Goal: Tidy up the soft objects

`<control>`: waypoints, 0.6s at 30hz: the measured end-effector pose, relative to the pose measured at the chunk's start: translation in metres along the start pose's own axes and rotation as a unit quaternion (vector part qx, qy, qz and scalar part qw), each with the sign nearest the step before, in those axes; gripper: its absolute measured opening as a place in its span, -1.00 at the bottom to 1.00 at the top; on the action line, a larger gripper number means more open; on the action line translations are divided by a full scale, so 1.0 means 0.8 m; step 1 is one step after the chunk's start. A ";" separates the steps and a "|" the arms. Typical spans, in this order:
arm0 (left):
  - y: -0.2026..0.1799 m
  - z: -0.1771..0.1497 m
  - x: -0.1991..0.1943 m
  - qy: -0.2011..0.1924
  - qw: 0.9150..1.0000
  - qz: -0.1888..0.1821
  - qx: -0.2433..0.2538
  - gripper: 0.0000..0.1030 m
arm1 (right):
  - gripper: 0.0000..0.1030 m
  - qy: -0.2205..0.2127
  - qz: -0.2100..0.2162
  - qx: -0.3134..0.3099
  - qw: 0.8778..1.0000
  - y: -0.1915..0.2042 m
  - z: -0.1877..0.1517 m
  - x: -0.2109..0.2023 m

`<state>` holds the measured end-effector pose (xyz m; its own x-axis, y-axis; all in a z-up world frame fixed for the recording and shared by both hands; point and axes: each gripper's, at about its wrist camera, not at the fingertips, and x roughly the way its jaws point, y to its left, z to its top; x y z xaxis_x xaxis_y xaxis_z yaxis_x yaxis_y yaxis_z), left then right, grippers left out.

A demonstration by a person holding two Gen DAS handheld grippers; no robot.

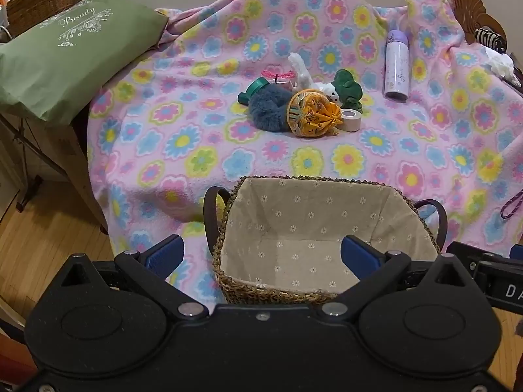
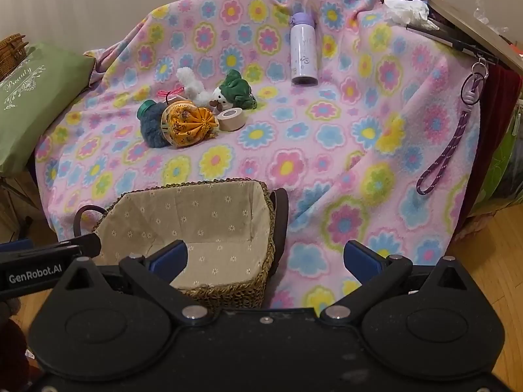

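Opening step, nothing yet grasped. Left hand-held gripper (image 1: pixel 261 256) and right hand-held gripper (image 2: pixel 265 258) both wide and empty; lined basket (image 1: pixel 327 228) just ahead, soft toys (image 1: pixel 302 103) piled well beyond it. Next: reach over basket, pinch one toy.

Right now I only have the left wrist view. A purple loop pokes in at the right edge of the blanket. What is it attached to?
Observer: It is a purple strap hanging from a key ring at the edge of a board, and it lies down the blanket.
Operator: I see only a corner of the right tool. Is it open or shut?
Observer: The right tool is open and holds nothing. One finger is in front of the basket, the other in front of the blanket.
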<state>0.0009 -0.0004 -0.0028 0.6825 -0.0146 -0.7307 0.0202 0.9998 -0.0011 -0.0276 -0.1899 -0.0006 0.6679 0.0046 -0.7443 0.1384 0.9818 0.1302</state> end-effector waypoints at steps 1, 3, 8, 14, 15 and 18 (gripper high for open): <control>-0.001 0.000 0.000 0.001 1.000 0.001 0.001 0.93 | 0.99 0.000 0.000 0.000 1.000 0.000 -0.001 0.000; -0.001 0.001 0.001 0.003 1.000 0.001 0.000 0.93 | 0.99 0.001 0.000 0.001 1.000 0.000 0.000 0.001; -0.002 0.000 0.001 0.003 1.000 0.001 0.000 0.93 | 0.99 0.003 0.000 0.004 1.000 -0.001 0.000 0.002; -0.002 0.000 0.002 0.005 1.000 0.002 -0.001 0.93 | 0.99 0.004 0.001 0.004 1.000 -0.001 0.000 0.002; -0.002 0.000 0.002 0.004 1.000 0.001 0.000 0.93 | 0.99 0.004 0.001 0.004 1.000 -0.001 0.000 0.002; -0.002 0.000 0.002 0.004 1.000 0.002 0.000 0.93 | 0.99 0.004 0.000 0.004 1.000 -0.002 0.001 0.002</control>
<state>0.0018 -0.0019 -0.0042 0.6765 -0.0115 -0.7363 0.0174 0.9998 0.0004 -0.0264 -0.1913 -0.0016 0.6623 0.0069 -0.7492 0.1440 0.9801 0.1364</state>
